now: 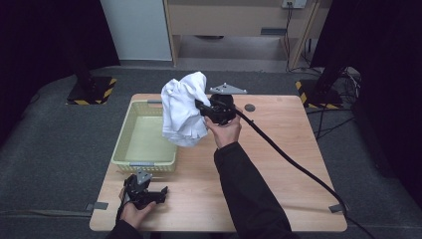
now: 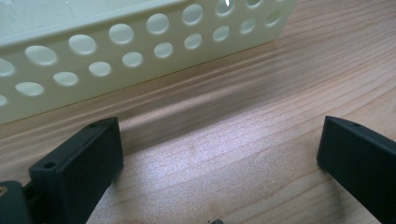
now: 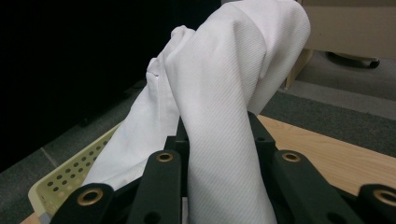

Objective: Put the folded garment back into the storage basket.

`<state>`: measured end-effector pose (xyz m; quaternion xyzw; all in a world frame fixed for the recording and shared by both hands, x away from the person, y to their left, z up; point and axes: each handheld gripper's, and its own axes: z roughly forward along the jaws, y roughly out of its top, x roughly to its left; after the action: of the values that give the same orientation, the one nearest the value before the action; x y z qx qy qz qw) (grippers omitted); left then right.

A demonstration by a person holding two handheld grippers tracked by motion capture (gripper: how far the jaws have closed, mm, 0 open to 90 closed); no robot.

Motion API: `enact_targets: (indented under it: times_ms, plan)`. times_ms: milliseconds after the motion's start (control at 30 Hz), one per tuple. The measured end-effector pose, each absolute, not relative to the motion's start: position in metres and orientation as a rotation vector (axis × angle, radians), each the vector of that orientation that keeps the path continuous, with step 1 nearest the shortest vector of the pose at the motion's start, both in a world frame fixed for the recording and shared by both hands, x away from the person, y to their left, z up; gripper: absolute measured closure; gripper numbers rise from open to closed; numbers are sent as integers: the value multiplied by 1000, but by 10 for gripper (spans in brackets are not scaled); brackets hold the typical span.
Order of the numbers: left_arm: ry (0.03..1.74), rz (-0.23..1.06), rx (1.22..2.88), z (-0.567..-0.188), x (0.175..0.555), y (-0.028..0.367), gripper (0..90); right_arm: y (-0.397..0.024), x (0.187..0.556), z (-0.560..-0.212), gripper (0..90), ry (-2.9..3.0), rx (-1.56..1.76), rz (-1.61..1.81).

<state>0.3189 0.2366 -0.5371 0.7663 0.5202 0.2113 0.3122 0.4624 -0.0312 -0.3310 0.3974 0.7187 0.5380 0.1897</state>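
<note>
Cloth (image 3: 219, 116) hides right tool's (image 1: 201, 107) closed tips.

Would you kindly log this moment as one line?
right gripper: shut on crumpled white cloth | cloth: lifted beside perforated pale-green plastic basket | left gripper: open, on table

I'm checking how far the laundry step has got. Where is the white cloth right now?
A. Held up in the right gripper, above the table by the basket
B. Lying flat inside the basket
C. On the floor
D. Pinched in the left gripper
A: the right gripper is shut on the white cloth, which hangs bunched over the basket's right side.
</note>
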Motion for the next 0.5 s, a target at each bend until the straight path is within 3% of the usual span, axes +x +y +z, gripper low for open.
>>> enact_targets:
  times_ms: [500]
  plan:
    - [1371,557,2026,-537,319,237,0,-10,463,-330,725,2039,1089,1527]
